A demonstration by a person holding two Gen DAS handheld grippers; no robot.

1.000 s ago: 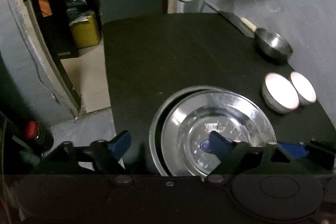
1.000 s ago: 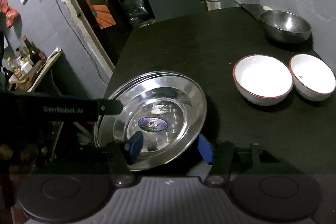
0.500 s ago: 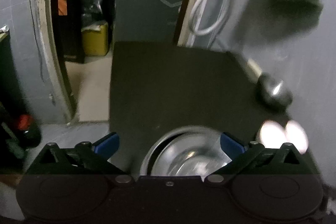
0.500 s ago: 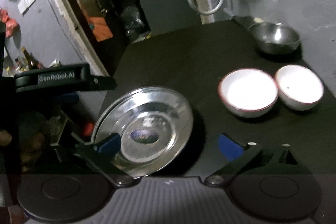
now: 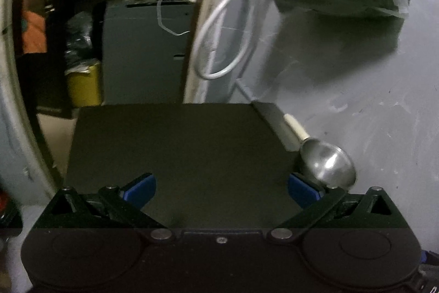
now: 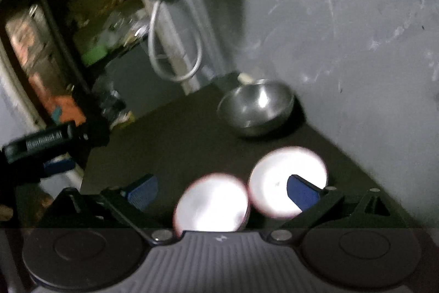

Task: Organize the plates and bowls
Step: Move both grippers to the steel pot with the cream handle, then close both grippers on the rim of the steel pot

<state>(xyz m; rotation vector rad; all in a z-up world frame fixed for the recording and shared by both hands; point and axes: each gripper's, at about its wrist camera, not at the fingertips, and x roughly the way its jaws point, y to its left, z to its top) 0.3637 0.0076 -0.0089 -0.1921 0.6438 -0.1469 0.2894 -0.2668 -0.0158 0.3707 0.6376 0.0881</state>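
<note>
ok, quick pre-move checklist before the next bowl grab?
1. Left claw open, nothing in it: ok.
2. Right claw open, nothing in it: ok.
3. Two white bowls in right view, side by side: ok; touching or not: cannot tell, blurred.
4. Steel bowl upright by the wall: ok.
5. Plates in view: not ok, neither camera shows them.
6. Table ahead of left claw bare: ok.
</note>
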